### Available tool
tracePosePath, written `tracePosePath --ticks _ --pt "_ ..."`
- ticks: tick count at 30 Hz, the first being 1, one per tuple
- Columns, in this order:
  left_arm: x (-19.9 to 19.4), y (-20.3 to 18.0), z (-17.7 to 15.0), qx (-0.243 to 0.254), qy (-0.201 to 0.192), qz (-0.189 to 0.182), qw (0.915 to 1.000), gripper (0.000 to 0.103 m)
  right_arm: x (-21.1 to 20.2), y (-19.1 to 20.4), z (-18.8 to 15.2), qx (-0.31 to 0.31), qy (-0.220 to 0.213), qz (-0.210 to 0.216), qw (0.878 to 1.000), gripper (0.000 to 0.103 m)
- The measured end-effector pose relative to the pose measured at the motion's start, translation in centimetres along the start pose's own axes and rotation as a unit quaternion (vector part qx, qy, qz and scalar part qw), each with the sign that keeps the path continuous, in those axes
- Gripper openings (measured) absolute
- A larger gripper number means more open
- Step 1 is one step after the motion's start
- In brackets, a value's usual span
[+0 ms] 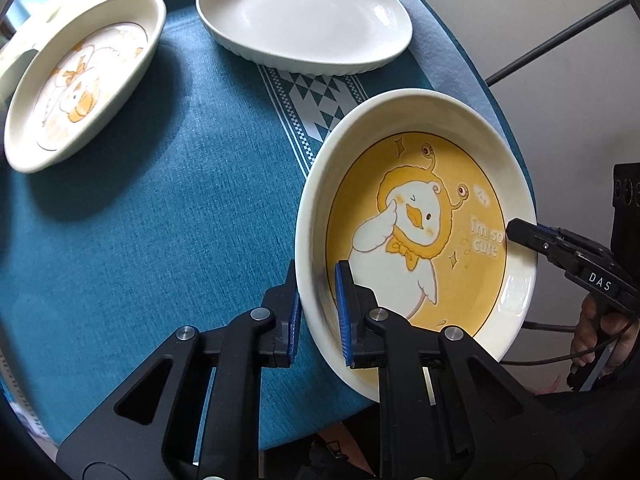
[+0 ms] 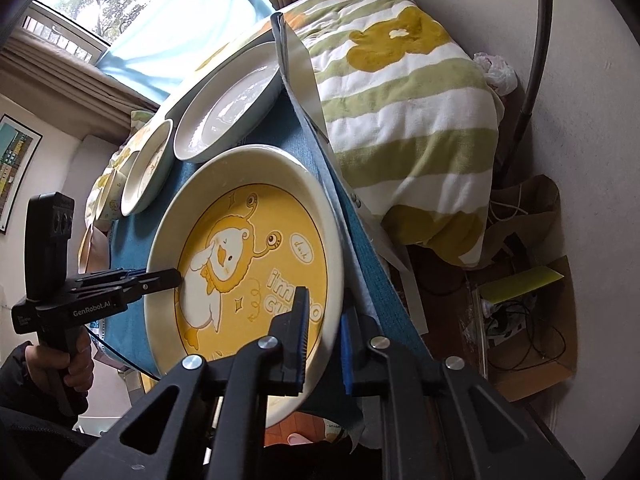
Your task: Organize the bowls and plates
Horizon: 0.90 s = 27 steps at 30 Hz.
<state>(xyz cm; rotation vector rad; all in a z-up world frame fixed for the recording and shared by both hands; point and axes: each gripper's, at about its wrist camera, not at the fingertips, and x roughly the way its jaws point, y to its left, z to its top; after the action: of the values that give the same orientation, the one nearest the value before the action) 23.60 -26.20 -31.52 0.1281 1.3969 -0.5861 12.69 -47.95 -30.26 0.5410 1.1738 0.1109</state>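
A yellow duck plate [image 1: 420,236] with a cream rim sits at the near right edge of the blue tablecloth [image 1: 160,200]; it also shows in the right wrist view [image 2: 248,264]. My left gripper [image 1: 318,312] straddles its left rim, one finger outside and one inside, closed on the rim. My right gripper [image 2: 322,340] straddles the opposite rim the same way and grips it. A plain white oval dish [image 1: 304,16] lies at the back. A cream duck plate [image 1: 80,80] lies at the back left.
The table edge runs just right of the yellow plate. Beyond it are a green striped blanket [image 2: 400,100], a cardboard box [image 2: 520,340] and cables on the floor. More dishes [image 2: 112,188] stand at the table's far end.
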Motion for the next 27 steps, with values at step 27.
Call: tracePosePath --ticks 27 --pt "-15.5 18.8 -11.2 -0.152 -0.121 0.035 0.9803 0.013 6.2 22.1 1.0 -0.156 0.042 0.049 0.986 0.013"
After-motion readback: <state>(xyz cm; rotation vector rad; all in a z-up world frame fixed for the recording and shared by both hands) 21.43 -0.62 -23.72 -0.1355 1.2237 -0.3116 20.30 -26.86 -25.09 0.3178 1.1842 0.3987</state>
